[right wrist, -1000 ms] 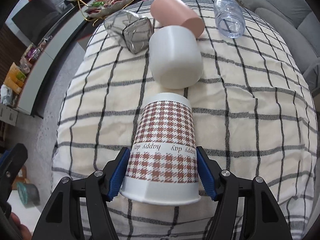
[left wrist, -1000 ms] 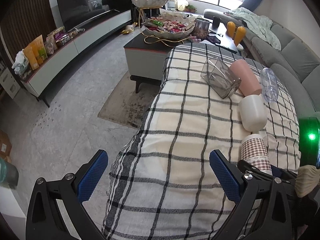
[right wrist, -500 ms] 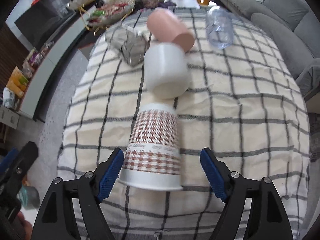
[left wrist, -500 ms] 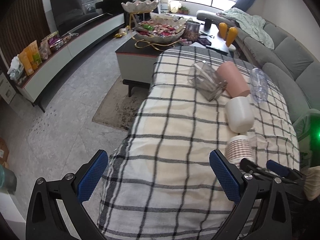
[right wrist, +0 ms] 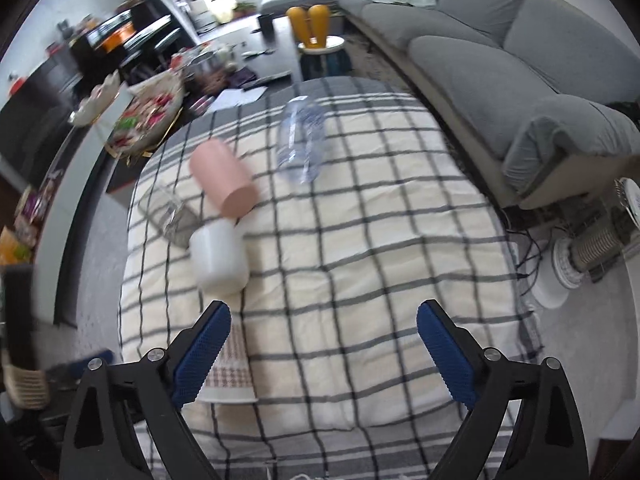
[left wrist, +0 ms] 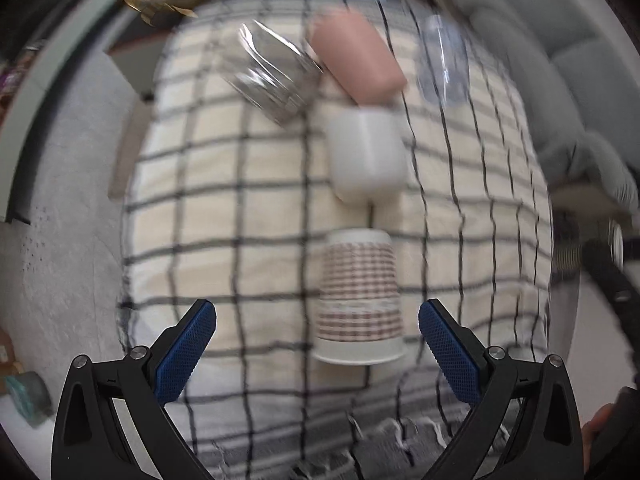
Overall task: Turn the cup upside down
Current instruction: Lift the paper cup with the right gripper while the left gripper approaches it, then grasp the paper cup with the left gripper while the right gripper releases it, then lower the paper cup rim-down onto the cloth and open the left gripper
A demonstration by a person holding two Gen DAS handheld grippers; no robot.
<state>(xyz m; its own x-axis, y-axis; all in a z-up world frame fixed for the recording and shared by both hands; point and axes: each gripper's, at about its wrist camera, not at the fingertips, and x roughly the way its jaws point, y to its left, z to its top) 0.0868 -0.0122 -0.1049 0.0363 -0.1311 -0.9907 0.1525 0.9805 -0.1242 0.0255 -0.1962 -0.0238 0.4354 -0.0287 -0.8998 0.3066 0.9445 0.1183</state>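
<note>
Since a second ago we are pulling our right gripper (right wrist: 322, 354) off the brown houndstooth paper cup (left wrist: 359, 299), jaws released and empty; it is standing rim-down on the checked cloth (left wrist: 224, 208), while our left gripper (left wrist: 316, 354) is hovering unclenched, framing it for checking.

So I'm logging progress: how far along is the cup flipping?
Looks done: the checked paper cup stands rim-down on the cloth. In hand: nothing; left gripper and right gripper are both open. Left: apparently nothing for this cup.
</note>
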